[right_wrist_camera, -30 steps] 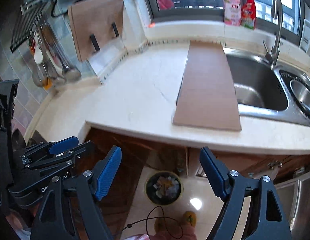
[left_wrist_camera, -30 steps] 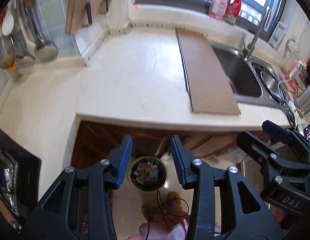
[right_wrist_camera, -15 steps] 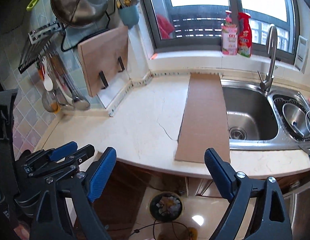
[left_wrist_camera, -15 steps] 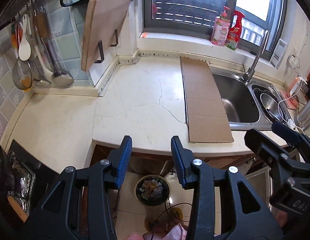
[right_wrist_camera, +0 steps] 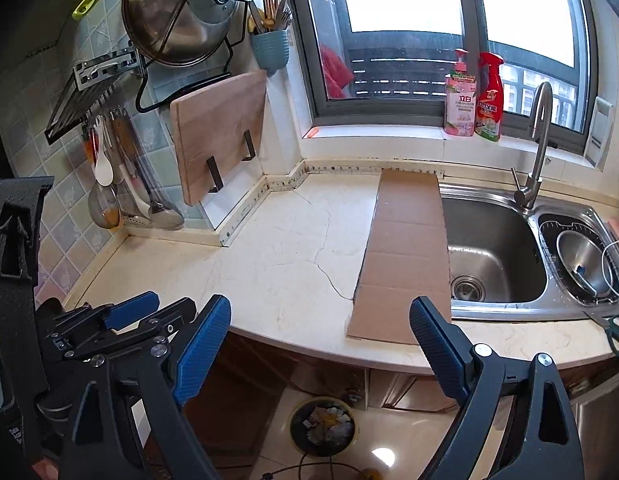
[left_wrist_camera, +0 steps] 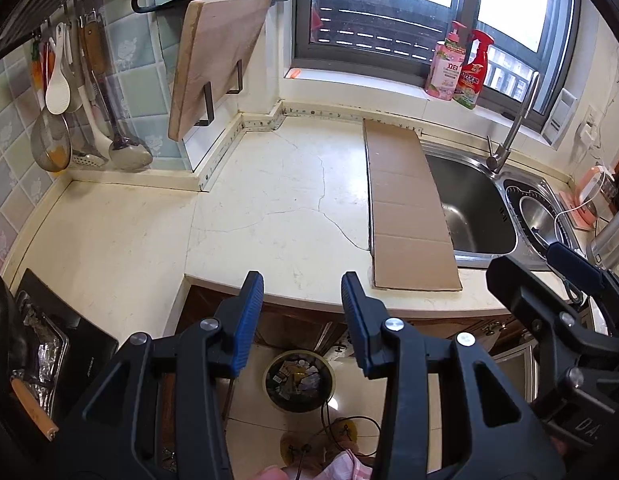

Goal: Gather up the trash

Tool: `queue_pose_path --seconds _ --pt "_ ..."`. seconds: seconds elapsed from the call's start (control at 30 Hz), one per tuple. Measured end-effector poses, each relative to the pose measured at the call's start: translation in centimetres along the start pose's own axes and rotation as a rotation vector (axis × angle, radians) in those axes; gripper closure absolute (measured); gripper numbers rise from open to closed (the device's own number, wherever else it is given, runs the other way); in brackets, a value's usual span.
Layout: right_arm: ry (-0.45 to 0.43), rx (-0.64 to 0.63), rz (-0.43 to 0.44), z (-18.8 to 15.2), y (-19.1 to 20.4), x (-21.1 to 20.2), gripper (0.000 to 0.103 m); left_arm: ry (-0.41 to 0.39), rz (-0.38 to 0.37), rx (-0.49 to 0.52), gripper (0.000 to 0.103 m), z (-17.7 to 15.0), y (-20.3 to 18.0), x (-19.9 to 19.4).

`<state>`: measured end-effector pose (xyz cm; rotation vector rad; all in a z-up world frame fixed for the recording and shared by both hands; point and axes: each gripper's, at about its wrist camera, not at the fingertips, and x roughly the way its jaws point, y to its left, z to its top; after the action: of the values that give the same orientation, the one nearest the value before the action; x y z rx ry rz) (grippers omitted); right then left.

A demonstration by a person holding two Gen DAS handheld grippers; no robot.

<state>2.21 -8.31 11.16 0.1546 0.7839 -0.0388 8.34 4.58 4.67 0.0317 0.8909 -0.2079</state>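
A round trash bin (left_wrist_camera: pixel 298 384) full of scraps stands on the floor below the counter edge; it also shows in the right wrist view (right_wrist_camera: pixel 322 426). A long flat strip of brown cardboard (left_wrist_camera: pixel 407 208) lies on the cream countertop beside the sink, also seen from the right wrist (right_wrist_camera: pixel 405 256). My left gripper (left_wrist_camera: pixel 302 286) is open and empty, held above the counter's front edge. My right gripper (right_wrist_camera: pixel 320 310) is wide open and empty, also over the front edge. Each gripper shows in the other's view.
A steel sink (right_wrist_camera: pixel 489 256) with tap (right_wrist_camera: pixel 535 152) lies right of the cardboard. A cutting board (right_wrist_camera: pixel 221 140), hung utensils (right_wrist_camera: pixel 121 184) and a pot lid (right_wrist_camera: pixel 181 12) line the left wall. Two bottles (right_wrist_camera: pixel 475 100) stand on the sill. Scissors (right_wrist_camera: pixel 611 330) lie at the right; a stove (left_wrist_camera: pixel 37 344) at the left.
Both grippers have risen and tilted up from looking down at the bin, so the counter, wall and window now fill the views. Both stay open and empty.
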Motion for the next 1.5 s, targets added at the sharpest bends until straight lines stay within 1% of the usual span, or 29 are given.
queue_pose_path --seconds 0.53,0.8,1.5 --pt "-0.015 -0.003 -0.021 0.12 -0.48 -0.04 0.011 -0.037 0.015 0.001 0.066 0.4 -0.37 -0.8" --pt "-0.021 0.003 -0.036 -0.29 -0.09 -0.17 0.011 -0.035 0.022 0.004 0.066 0.41 -0.48 -0.73" --pt "-0.023 0.006 -0.037 -0.4 -0.01 -0.11 0.011 -0.035 0.031 0.005 0.066 0.37 -0.28 -0.62"
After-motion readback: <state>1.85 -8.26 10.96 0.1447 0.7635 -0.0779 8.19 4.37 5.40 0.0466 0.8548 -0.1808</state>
